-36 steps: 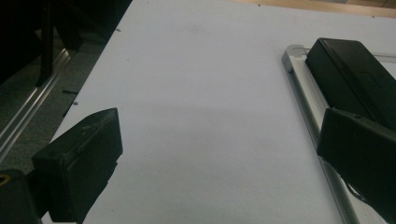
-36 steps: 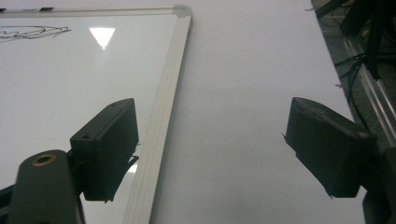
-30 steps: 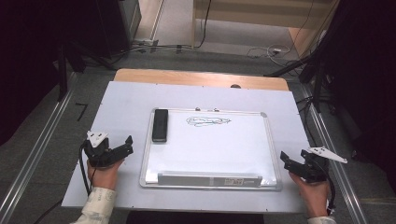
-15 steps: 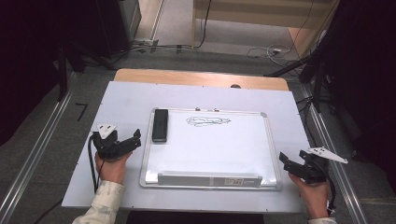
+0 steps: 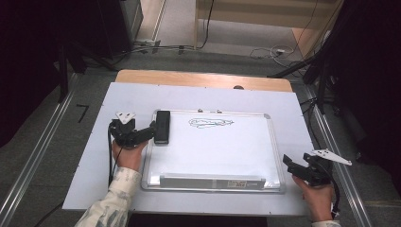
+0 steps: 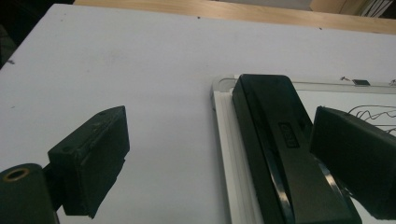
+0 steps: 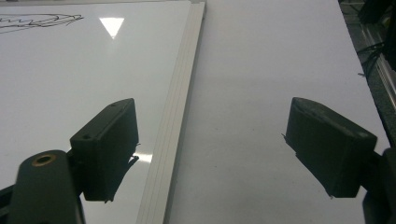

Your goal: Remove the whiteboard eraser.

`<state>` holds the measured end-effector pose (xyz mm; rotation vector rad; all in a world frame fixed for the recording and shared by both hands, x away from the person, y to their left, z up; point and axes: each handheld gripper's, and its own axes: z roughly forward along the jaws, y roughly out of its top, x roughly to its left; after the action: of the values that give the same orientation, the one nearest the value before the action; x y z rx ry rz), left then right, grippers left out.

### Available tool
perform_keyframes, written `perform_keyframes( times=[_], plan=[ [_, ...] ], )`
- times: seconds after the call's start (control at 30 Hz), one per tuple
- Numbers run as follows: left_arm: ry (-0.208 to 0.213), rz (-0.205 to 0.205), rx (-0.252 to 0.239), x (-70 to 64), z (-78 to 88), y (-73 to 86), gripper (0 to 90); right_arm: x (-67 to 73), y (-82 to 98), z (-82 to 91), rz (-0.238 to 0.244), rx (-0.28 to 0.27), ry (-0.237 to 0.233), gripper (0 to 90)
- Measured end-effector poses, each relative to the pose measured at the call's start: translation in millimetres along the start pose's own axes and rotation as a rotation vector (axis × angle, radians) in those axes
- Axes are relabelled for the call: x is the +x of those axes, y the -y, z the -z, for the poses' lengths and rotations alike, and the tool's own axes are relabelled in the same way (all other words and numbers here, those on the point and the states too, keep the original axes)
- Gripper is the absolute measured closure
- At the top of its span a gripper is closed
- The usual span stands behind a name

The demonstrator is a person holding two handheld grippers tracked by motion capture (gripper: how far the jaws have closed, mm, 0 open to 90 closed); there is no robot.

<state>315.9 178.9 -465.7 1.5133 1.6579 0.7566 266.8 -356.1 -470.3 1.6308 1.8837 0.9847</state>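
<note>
A whiteboard (image 5: 213, 151) with a silver frame lies flat on the white table sheet; a black scribble (image 5: 210, 123) marks its upper part. A black eraser (image 5: 162, 126) rests on the board's left edge, long side pointing away from me. My left gripper (image 5: 150, 129) is open right at the eraser's near end; in the left gripper view the eraser (image 6: 280, 140) lies between the jaws, close to the right-hand one. My right gripper (image 5: 292, 166) is open at the board's lower right corner, its jaws straddling the board's frame (image 7: 175, 116) with nothing held.
The white sheet (image 5: 132, 94) covers a wooden table whose bare strip (image 5: 203, 79) shows at the far edge. Metal rails (image 5: 38, 156) run along both sides of the table. Cables lie on the floor beyond. A label strip (image 5: 213, 180) runs along the board's near edge.
My left gripper has moved forward and to the right, from beside the board's lower left up to the eraser. The right gripper has stayed put.
</note>
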Motion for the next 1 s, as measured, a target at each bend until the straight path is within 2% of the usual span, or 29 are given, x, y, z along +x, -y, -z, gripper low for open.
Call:
perform_keyframes(
  times=[0.33, 0.73, 1.0],
  plan=[
    [-0.005, -0.019, 0.018, -17.9, -20.0, -7.0, 5.7, 0.0, 0.8, -1.2, -0.004, 0.009, 0.003, 15.9],
    [0.003, -0.046, 0.038, -27.8, -38.2, -7.9, 7.3, 0.8, 1.0, -2.3, 0.007, 0.015, 0.007, 15.9],
    [0.021, -0.073, 0.053, -38.5, -52.5, -10.9, 13.9, 0.9, 1.1, -2.6, 0.011, 0.020, 0.013, 15.9]
  ],
)
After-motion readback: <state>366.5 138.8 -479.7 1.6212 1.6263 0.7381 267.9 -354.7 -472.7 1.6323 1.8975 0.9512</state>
